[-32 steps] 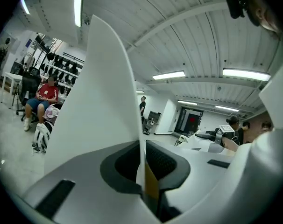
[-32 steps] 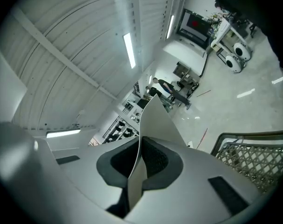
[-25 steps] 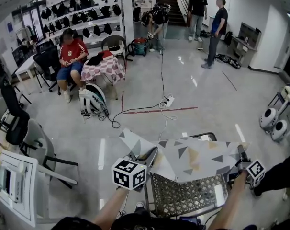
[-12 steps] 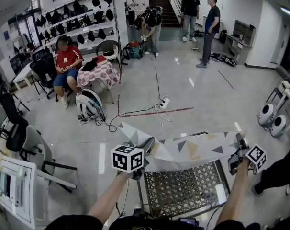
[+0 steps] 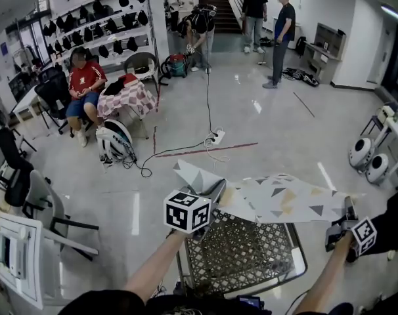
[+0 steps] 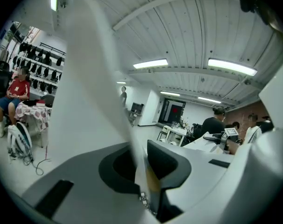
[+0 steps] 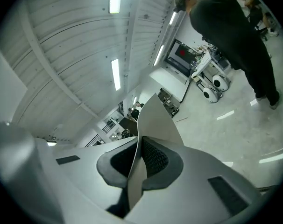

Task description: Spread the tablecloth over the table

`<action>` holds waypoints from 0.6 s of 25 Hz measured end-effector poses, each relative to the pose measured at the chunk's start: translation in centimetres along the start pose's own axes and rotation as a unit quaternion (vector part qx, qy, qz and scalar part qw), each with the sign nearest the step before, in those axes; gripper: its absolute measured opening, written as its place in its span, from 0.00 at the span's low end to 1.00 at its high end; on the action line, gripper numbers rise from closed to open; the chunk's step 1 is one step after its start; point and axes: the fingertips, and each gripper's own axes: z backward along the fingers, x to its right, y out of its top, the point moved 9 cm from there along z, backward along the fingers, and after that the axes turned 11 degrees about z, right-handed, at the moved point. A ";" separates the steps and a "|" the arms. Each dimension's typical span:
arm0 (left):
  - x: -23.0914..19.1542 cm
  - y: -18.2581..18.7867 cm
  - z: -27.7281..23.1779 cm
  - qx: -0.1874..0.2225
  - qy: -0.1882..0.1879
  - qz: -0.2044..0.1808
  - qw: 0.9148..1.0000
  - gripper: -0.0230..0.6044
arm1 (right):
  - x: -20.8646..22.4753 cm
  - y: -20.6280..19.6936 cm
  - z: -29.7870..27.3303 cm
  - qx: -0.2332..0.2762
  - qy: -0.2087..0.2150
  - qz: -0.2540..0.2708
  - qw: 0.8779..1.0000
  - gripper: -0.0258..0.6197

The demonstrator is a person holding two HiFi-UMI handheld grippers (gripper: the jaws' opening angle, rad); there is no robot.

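Observation:
The tablecloth (image 5: 278, 201), pale with grey and tan triangles, hangs stretched in the air above a metal mesh table (image 5: 242, 254). My left gripper (image 5: 209, 195) is shut on its left corner, and a flap of cloth (image 6: 92, 97) rises from between the jaws in the left gripper view. My right gripper (image 5: 349, 210) is shut on the right edge; a cloth corner (image 7: 153, 120) stands up between its pads (image 7: 153, 157). The cloth covers the table's far part. The mesh top near me shows bare.
A power strip (image 5: 217, 137) with cables lies on the floor beyond the table. A grey chair (image 5: 48, 205) and a white device (image 5: 12, 254) stand at left. A person in black (image 5: 396, 225) is close at right. A seated person (image 5: 84, 87) and two white robots (image 5: 366, 159) are farther off.
Both grippers have moved to the right with the cloth, and the cloth is now pulled flatter. More of the mesh table top shows beneath it.

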 end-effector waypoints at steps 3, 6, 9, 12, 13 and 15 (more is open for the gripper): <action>-1.1 -4.9 1.2 -0.026 0.019 0.067 0.997 0.14 | 2.9 -1.3 2.9 -0.011 0.006 -0.028 1.000 0.07; -2.4 -9.9 3.6 -0.024 0.043 0.185 0.982 0.11 | 4.7 -2.8 5.4 -0.036 0.031 -0.042 0.998 0.07; -2.9 -12.9 6.1 -0.010 0.080 0.253 0.964 0.10 | 5.3 -4.2 7.4 -0.059 0.037 -0.047 0.996 0.07; -2.0 -15.0 7.9 -0.004 0.100 0.274 0.956 0.09 | 6.2 -5.5 9.2 -0.076 0.038 -0.052 0.995 0.07; -1.7 -15.9 8.8 -0.007 0.107 0.269 0.957 0.09 | 6.4 -6.2 10.0 -0.085 0.034 -0.047 0.995 0.06; -1.1 -18.5 11.8 -0.016 0.124 0.252 0.960 0.09 | 6.4 -8.5 13.2 -0.107 0.022 -0.038 0.993 0.07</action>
